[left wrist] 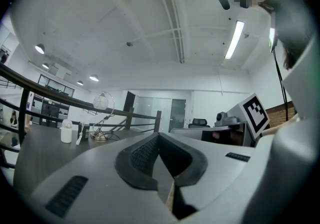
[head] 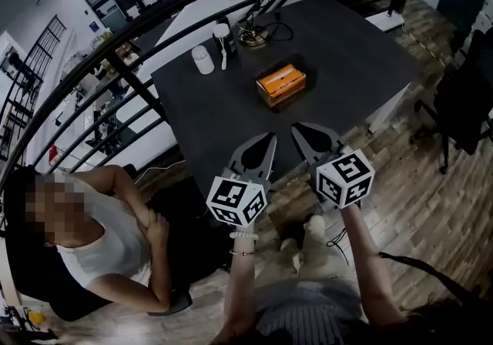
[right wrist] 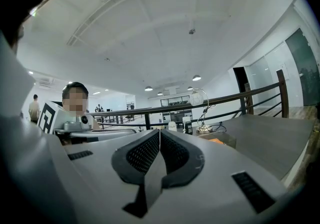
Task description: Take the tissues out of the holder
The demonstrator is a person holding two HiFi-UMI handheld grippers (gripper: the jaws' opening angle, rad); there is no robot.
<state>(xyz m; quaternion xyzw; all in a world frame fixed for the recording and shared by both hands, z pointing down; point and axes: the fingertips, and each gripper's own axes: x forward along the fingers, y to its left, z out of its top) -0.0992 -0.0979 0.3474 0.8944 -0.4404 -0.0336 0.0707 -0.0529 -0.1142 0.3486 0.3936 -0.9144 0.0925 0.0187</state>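
Two grippers are in play, and both are held low over the near edge of the dark grey surface. The left gripper has its jaws closed tip to tip with nothing between them, as the left gripper view confirms. The right gripper is in the same condition, with its jaws pressed together and empty.

The low rectangular holder stands near the middle of the surface, with the orange tissue pack lying flat inside it, broad face up. From the jaws, the holder lies straight ahead and away from me, on a line that runs between the two grippers. It is well apart from both of them.

I judge the right gripper to be marginally nearer. Its own view also shows the holder just right of its jaw tips. The left gripper view does not show the holder at all.

The long axis of the holder runs crosswise to my line of reach, with its right end turned slightly farther away. The pack follows the same axis and its top is open to access from above.

Both gripper views look up towards the ceiling, so I judge that the jaws must pitch down and open before any approach. A grasp across the short width of the pack appears to suit this orientation.
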